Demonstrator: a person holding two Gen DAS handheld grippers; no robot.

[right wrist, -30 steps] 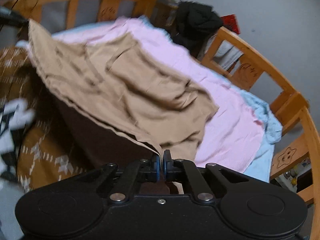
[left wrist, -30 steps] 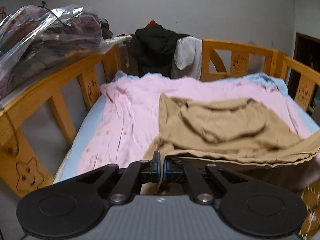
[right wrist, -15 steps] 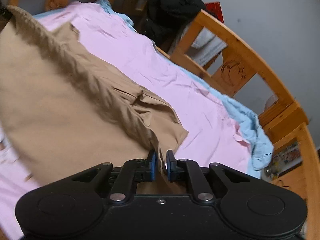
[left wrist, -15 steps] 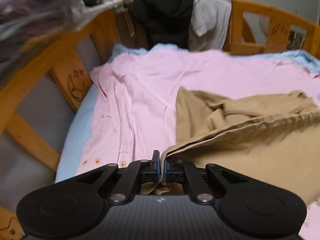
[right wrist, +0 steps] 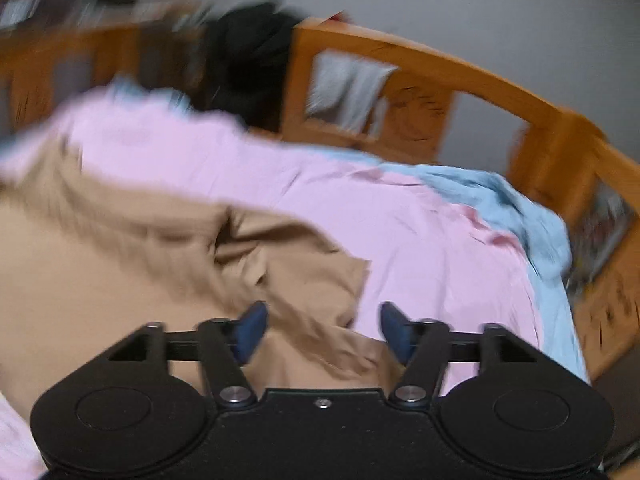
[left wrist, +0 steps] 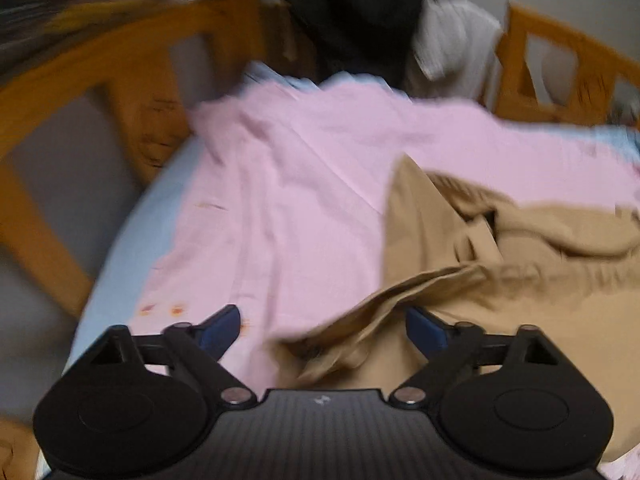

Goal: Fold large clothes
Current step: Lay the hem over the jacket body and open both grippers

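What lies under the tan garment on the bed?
The tan garment rests on a pink sheet, with a light blue sheet showing beyond its edges. Whatever lies directly beneath the garment's middle is covered.

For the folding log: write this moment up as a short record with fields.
garment: tan garment, lying rumpled on the pink sheet
left hand-held gripper: jaws opening, tan hem between them, pads off it
right hand-held gripper: jaws opening, tan corner between them, pads off it
surroundings: wooden bed rail, dark clothes draped over it
image quality: motion-blurred
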